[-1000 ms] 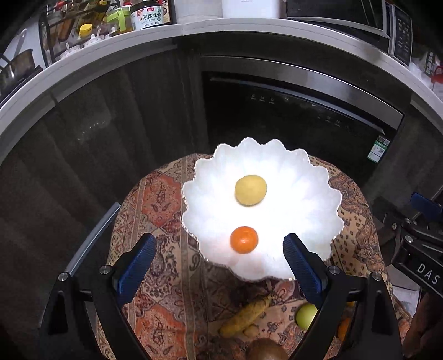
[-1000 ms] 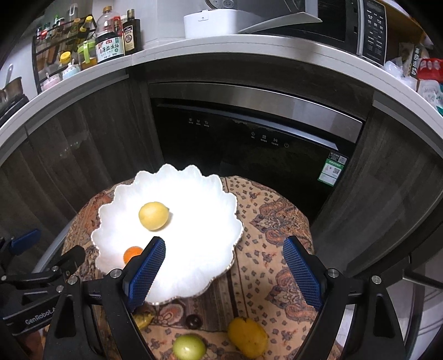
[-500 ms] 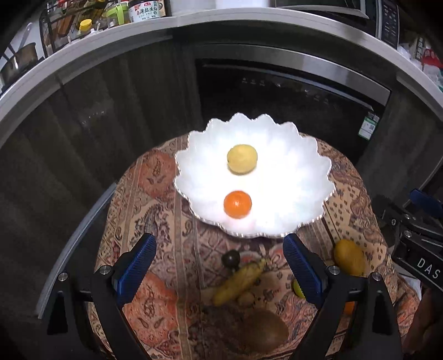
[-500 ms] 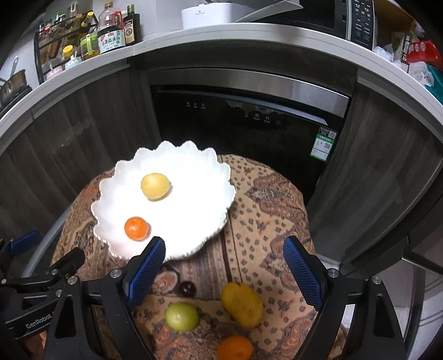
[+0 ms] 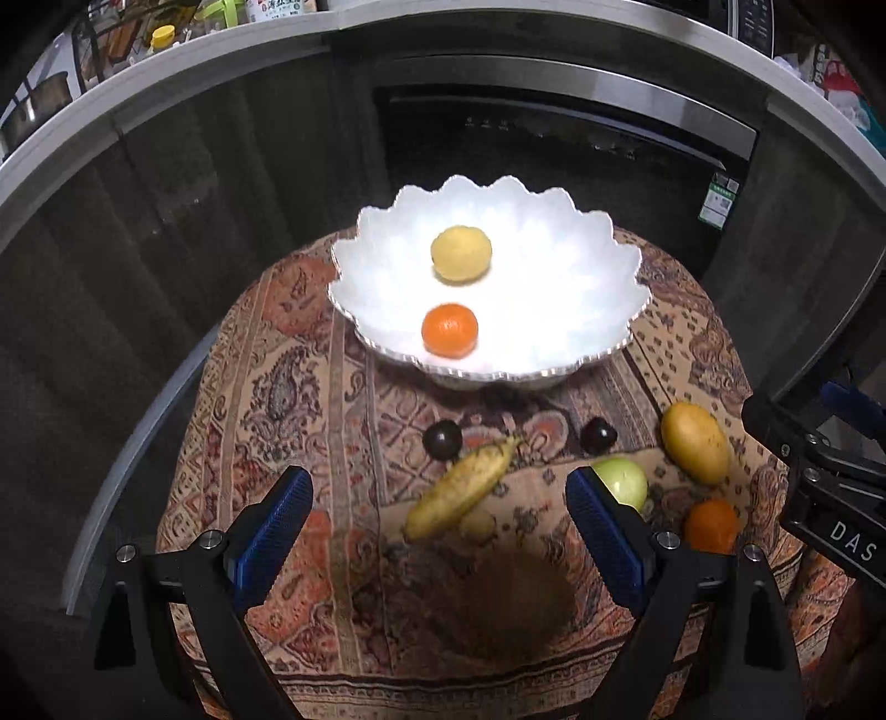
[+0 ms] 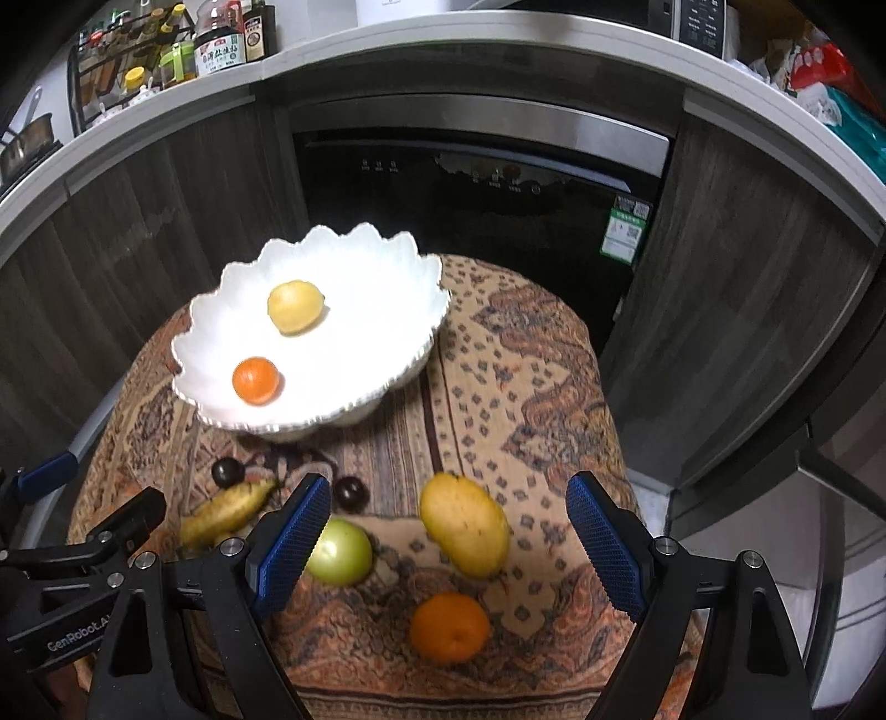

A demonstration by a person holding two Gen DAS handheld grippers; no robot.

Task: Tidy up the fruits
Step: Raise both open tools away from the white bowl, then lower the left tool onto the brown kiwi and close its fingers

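Note:
A white scalloped bowl (image 5: pixel 598 288) (image 6: pixel 382 310) holds a yellow lemon (image 5: pixel 460 255) (image 6: pixel 295 306) and a small orange (image 5: pixel 449 329) (image 6: pixel 256 380). On the patterned cloth in front of it lie a banana (image 5: pixel 464 487) (image 6: pixel 227 514), two dark plums (image 5: pixel 442 440) (image 5: pixel 598 435), a green apple (image 5: pixel 621 483) (image 6: pixel 339 551), a mango (image 5: pixel 695 443) (image 6: pixel 464 524), an orange (image 5: pixel 711 525) (image 6: pixel 449 627) and a brown kiwi (image 5: pixel 515 603). My left gripper (image 5: pixel 437 537) hangs open above the banana and kiwi. My right gripper (image 6: pixel 449 548) is open above the mango and orange. Both hold nothing.
The small round table (image 6: pixel 559 387) stands against dark cabinets and a black built-in appliance (image 6: pixel 476 183). A grey counter (image 6: pixel 498 55) with bottles and jars (image 6: pixel 221 47) runs above. The right gripper's body (image 5: pixel 830 498) shows at the left view's right edge.
Both grippers have drawn back from the bowl and sunk lower. The bowl has slid up the pictures and the loose fruits on the cloth have come into view. Jaws unchanged.

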